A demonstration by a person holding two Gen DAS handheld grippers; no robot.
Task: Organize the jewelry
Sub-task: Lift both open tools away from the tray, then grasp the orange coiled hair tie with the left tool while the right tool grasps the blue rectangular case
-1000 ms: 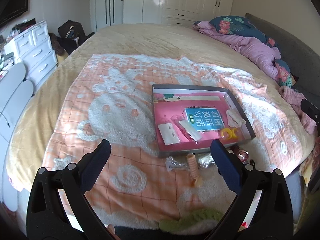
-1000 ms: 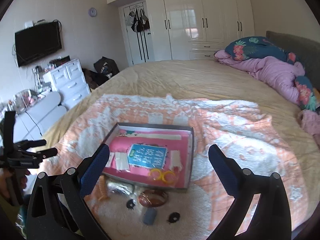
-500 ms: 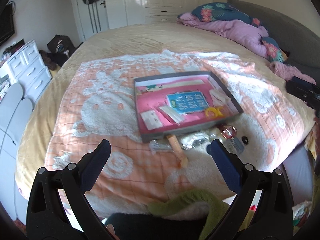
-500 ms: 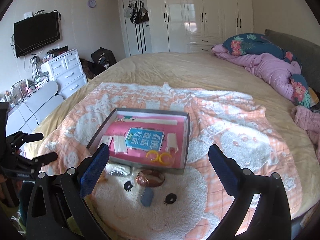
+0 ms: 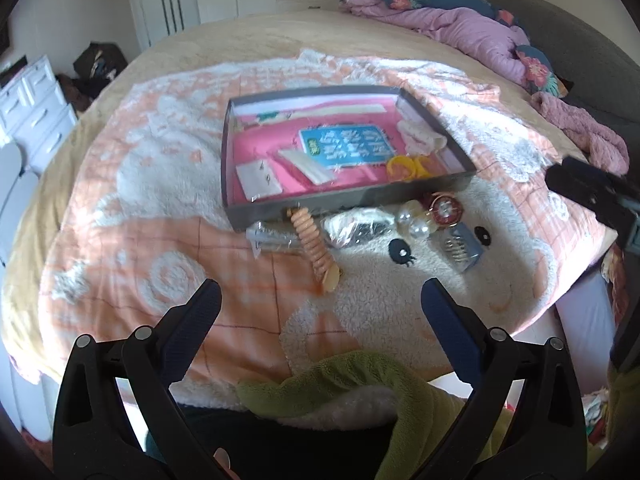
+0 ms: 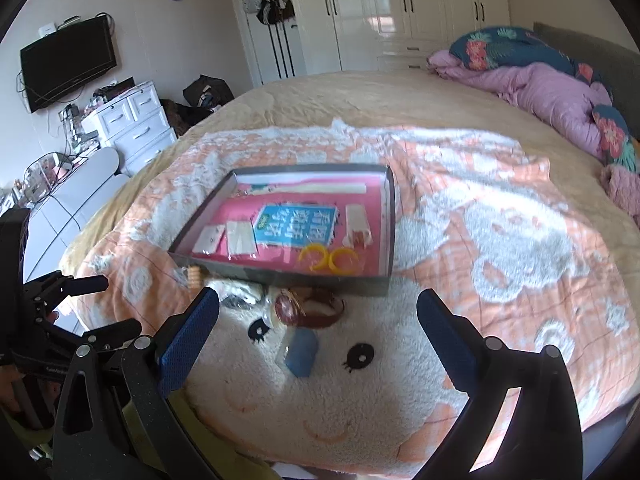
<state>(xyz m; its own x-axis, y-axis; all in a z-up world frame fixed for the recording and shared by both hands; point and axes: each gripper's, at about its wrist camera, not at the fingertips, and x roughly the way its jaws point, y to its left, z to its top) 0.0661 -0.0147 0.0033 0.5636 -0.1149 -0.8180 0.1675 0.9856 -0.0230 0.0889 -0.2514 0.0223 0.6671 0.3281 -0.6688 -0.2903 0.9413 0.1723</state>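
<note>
Both grippers have been brought nearer the blanket (image 5: 160, 184) since a second ago. The left gripper (image 5: 320, 300) and right gripper (image 6: 318, 312) are held with jaws wide apart, empty. Bracelets (image 5: 444, 210) and beads (image 5: 314, 242) are scattered just before the tray (image 5: 360, 198)

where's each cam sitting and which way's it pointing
Left wrist: on the left gripper, looking along its open jaws, forward and down over the near bed edge at the beaded bracelet and grey tray; the right gripper shows at the right.
Right wrist: on the right gripper, jaws open, facing across the bed toward the wardrobes, above the blue box; the left gripper shows at the left.
Shared: the tray, yellow rings, blue box, orange blanket.
</note>
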